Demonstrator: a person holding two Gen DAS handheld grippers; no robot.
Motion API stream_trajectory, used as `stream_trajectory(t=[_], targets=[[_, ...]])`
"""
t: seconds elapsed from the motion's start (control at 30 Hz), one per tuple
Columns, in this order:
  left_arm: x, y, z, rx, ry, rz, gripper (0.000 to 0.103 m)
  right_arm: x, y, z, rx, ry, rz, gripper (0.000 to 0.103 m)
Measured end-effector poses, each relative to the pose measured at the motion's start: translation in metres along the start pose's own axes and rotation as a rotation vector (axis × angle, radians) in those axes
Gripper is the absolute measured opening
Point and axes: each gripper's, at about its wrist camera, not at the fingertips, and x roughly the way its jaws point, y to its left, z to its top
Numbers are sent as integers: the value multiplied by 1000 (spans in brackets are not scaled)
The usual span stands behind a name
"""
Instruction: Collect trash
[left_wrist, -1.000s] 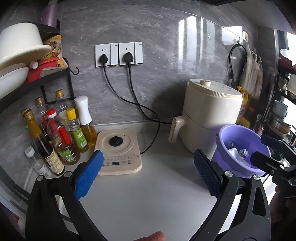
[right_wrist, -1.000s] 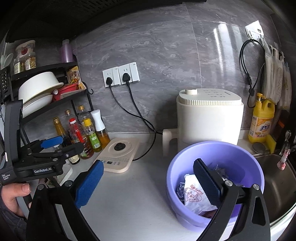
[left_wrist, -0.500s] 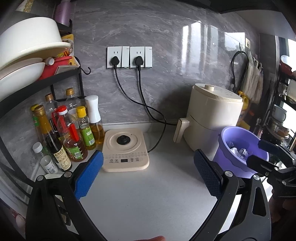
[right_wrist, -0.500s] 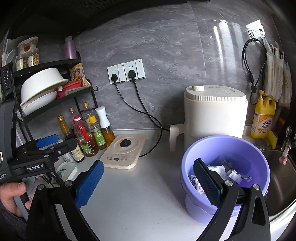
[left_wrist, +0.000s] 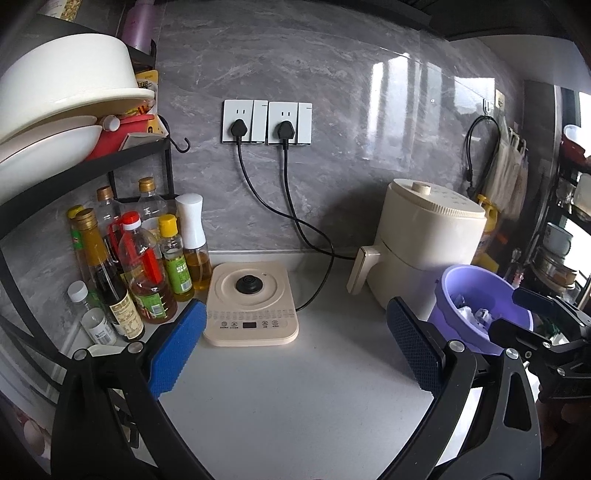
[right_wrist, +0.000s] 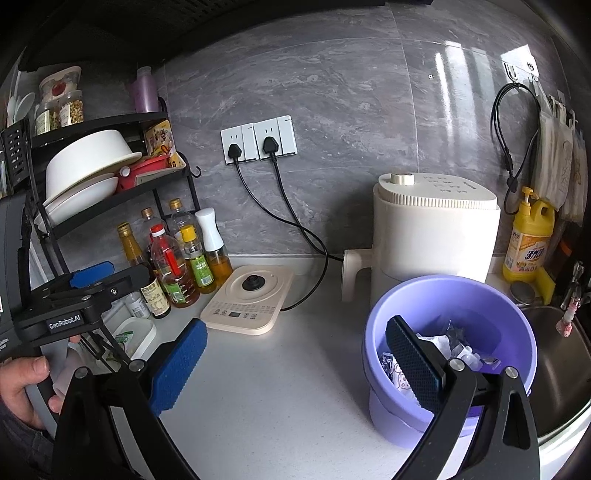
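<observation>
A purple plastic bin (right_wrist: 480, 295) stands on the grey counter at the right, next to the sink, with crumpled white and foil trash (right_wrist: 454, 347) inside. It also shows in the left wrist view (left_wrist: 476, 280). My right gripper (right_wrist: 295, 362) is open and empty, its right pad in front of the bin's near rim. My left gripper (left_wrist: 295, 347) is open and empty above the bare counter, left of the bin. The right gripper's fingers (left_wrist: 535, 314) show at the right edge of the left wrist view.
A cream kettle base (left_wrist: 251, 302) sits at the back with cords to the wall sockets (left_wrist: 266, 122). A cream air fryer (right_wrist: 436, 229) stands behind the bin. Oil and sauce bottles (left_wrist: 144, 266) stand under a black dish rack (left_wrist: 88, 162) on the left. A steel sink (right_wrist: 561, 354) lies on the right.
Both grippers have pulled back and away from the wall; the bin now sits lower and farther right in the right wrist view. Both stay open and empty.
</observation>
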Motion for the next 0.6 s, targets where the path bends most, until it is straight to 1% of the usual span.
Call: stream_trajectory(t=[0.07,0.6], targets=[[-1,0,0,-5,0,-12,97,0,0,0,2,-1,0,95],[-1,-8,-2,5,12,-1,97,-8,-1,-3,2,-7,-5,95]])
